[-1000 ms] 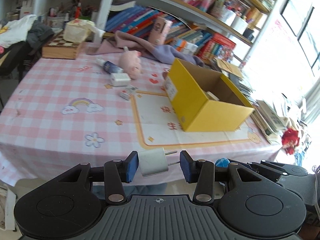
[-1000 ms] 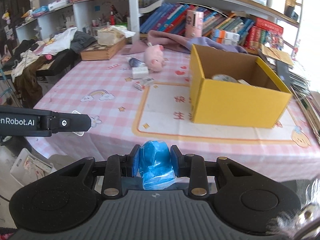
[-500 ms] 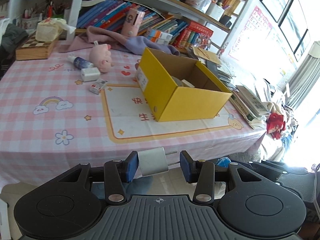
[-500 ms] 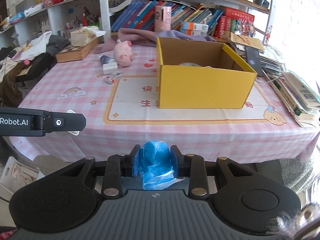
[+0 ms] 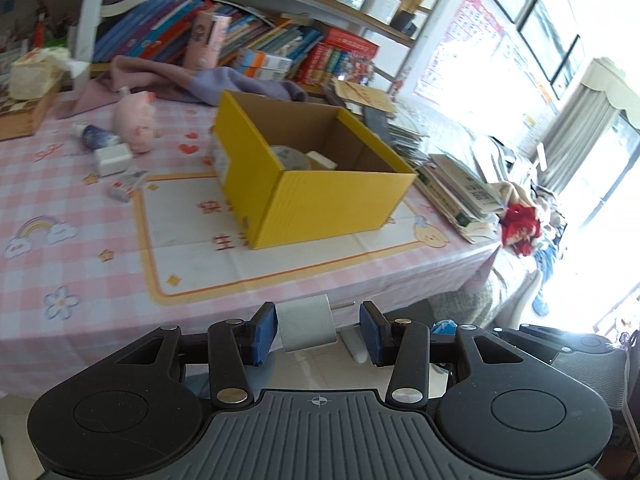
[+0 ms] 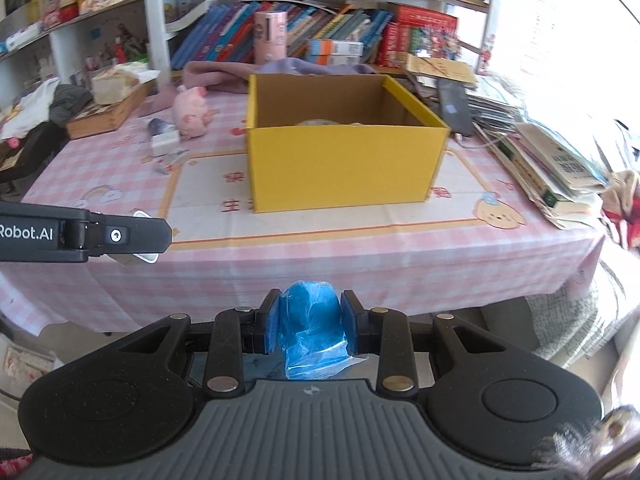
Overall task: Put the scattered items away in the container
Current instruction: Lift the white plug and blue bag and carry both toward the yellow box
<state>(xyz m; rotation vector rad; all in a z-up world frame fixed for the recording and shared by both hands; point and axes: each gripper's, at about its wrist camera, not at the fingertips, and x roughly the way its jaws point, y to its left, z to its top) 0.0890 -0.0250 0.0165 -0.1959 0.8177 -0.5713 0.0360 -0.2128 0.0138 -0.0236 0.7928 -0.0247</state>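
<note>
yellow box (image 6: 344,168): corrugated cardboard, open top, plain brown inside; sits on the tabletop (image 6: 360,248) straight ahead of the right tool, ahead and a bit right of the left one
left tool (image 5: 318,330): blue pads, jaws fairly wide; white charger plug (image 5: 307,323) sits against the left pad with its two metal prongs poking toward the right pad, can't tell if those actually touch, so not sure it's clamped
right tool (image 6: 311,326): jaws narrow, pinching a crinkly blue plastic-wrapped bundle (image 6: 312,330) on both sides
tabletop cloth: pink-and-white check with rainbow and flower prints, plus a white mat with an orange border under the box
loose stuff: fuzzy pink pig plush (image 5: 136,122), a boxy white adapter (image 5: 112,159), a dark blue tube (image 5: 94,136) and a small flat packet (image 5: 126,186), all ahead-left of the left tool, past the box's left side
left view only: looks down into the box, a round tin-like lid (image 5: 288,156) and a pale block (image 5: 320,160) on the bottom
right view only: the left tool's black arm coming in from the left, with its white plug seen end-on
</note>
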